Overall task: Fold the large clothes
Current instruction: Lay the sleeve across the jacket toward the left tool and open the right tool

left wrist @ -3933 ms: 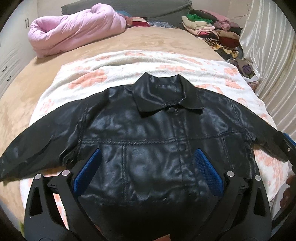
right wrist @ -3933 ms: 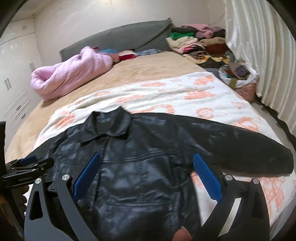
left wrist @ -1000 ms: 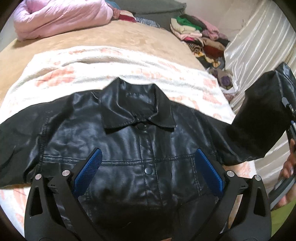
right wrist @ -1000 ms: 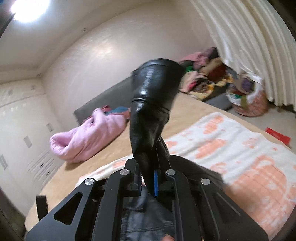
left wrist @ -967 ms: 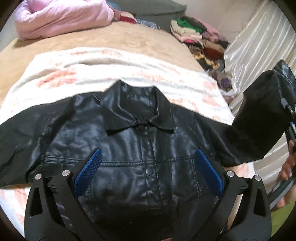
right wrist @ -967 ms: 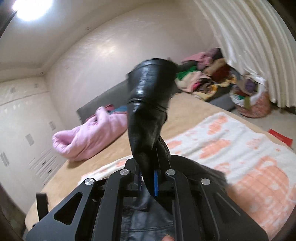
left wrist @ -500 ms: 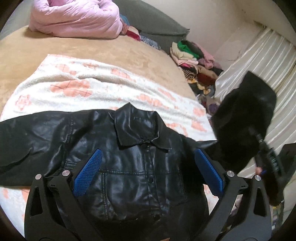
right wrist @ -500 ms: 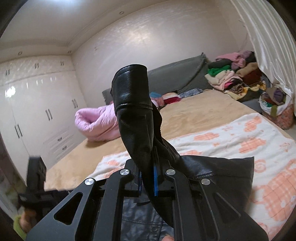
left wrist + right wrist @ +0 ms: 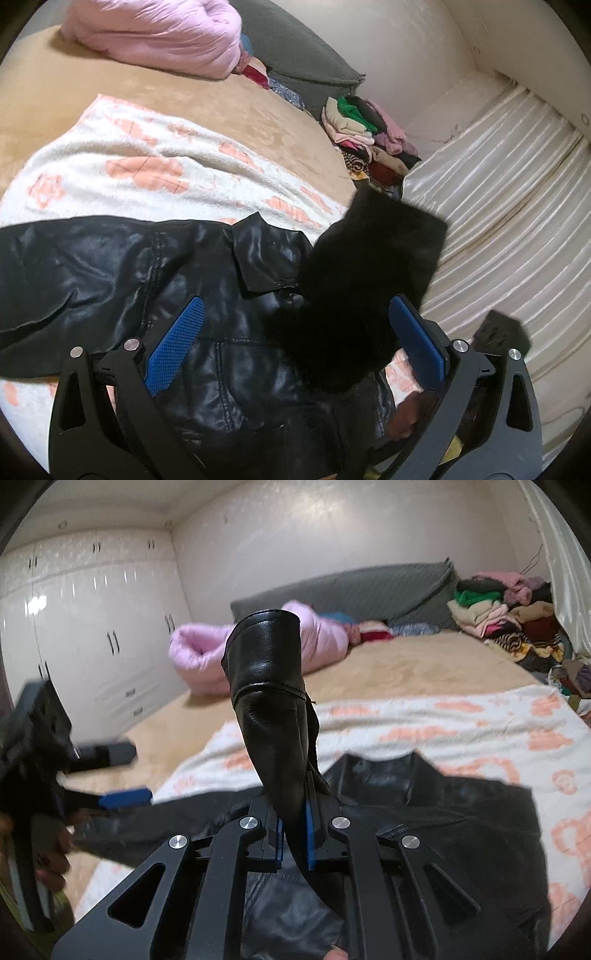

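A black leather jacket [image 9: 155, 273] lies face up on a white blanket with orange flowers [image 9: 122, 166] on the bed. My right gripper [image 9: 293, 834] is shut on the jacket's right sleeve [image 9: 269, 701] and holds it raised over the jacket's chest; the cuff stands up in front of the lens. In the left wrist view that sleeve [image 9: 365, 273] hangs over the collar and right chest. My left gripper [image 9: 295, 343] is open and empty above the jacket's front. It also shows at the left of the right wrist view [image 9: 122, 775]. The left sleeve [image 9: 44, 266] lies stretched out flat.
A pink quilt [image 9: 159, 37] and a grey headboard cushion [image 9: 303, 74] are at the bed's head. A pile of folded clothes [image 9: 365, 136] sits at the far right corner. White curtains [image 9: 509, 206] hang to the right. White wardrobes [image 9: 85, 627] stand to the left.
My right gripper has carried the right sleeve leftward over the jacket's chest. My left gripper has swung right and stayed open.
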Motion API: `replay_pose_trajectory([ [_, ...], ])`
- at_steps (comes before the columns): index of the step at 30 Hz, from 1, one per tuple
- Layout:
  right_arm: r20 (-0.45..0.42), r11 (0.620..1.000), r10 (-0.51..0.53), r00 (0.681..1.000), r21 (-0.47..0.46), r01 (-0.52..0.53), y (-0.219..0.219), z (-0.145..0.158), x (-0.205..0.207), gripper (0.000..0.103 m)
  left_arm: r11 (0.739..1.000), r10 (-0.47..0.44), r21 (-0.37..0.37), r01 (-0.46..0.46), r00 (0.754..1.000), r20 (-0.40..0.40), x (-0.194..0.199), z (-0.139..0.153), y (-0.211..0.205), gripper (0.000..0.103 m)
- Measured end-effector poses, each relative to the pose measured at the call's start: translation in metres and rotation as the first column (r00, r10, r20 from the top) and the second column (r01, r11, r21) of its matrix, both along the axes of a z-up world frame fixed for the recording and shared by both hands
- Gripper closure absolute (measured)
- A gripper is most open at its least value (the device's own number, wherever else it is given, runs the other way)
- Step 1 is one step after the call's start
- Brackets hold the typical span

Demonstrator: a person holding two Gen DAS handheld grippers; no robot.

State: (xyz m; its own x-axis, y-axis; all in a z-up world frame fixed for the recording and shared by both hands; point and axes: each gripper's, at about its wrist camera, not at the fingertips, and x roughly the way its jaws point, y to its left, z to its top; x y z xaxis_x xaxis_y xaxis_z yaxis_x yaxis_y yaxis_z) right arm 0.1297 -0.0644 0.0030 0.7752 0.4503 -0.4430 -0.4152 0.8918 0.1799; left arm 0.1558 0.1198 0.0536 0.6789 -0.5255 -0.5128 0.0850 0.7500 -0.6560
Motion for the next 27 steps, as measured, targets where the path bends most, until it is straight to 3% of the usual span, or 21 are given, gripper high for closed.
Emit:
replay_pose_trajectory([
  [6,-0.084,0.995,0.016,0.996,-0.095,-0.024,0.027,-0.050,0.002,0.091,0.999,0.021,-0.038,-0.023,0.998,-0.052,0.001,-0.024,0.019,0.009],
  [8,-0.105,0.993,0.024,0.994,-0.113,-0.036,0.034,-0.061,-0.001,0.085,0.998,0.019,-0.062,-0.023,0.998,-0.066,0.001,-0.031,0.024,0.009],
  [10,-0.124,0.991,0.041,0.991,-0.121,-0.056,0.039,-0.070,-0.003,0.073,0.996,0.007,-0.090,-0.014,0.998,-0.068,0.001,-0.035,0.027,0.009],
  [12,-0.156,0.986,0.059,0.986,-0.148,-0.083,0.047,-0.079,-0.007,0.041,0.996,0.006,-0.093,-0.013,0.997,-0.082,0.002,-0.040,0.027,0.009],
  [15,-0.195,0.979,0.100,0.976,-0.157,-0.132,0.053,-0.085,-0.015,0.016,0.996,0.001,-0.089,-0.010,0.994,-0.108,0.004,-0.048,0.024,0.009],
  [19,-0.214,0.973,0.165,0.963,-0.125,-0.195,0.045,-0.081,-0.033,0.010,0.997,-0.011,-0.077,-0.002,0.985,-0.172,0.010,-0.069,0.020,0.009],
  [23,-0.238,0.988,0.126,0.963,-0.058,-0.143,0.012,-0.077,-0.037,0.013,0.995,-0.023,-0.102,-0.003,0.967,-0.253,0.019,-0.098,0.016,0.013],
  [27,-0.251,0.999,0.024,0.968,-0.024,-0.031,-0.031,-0.073,-0.029,0.027,0.995,-0.010,-0.098,-0.022,0.949,-0.316,0.023,-0.121,0.010,0.043],
])
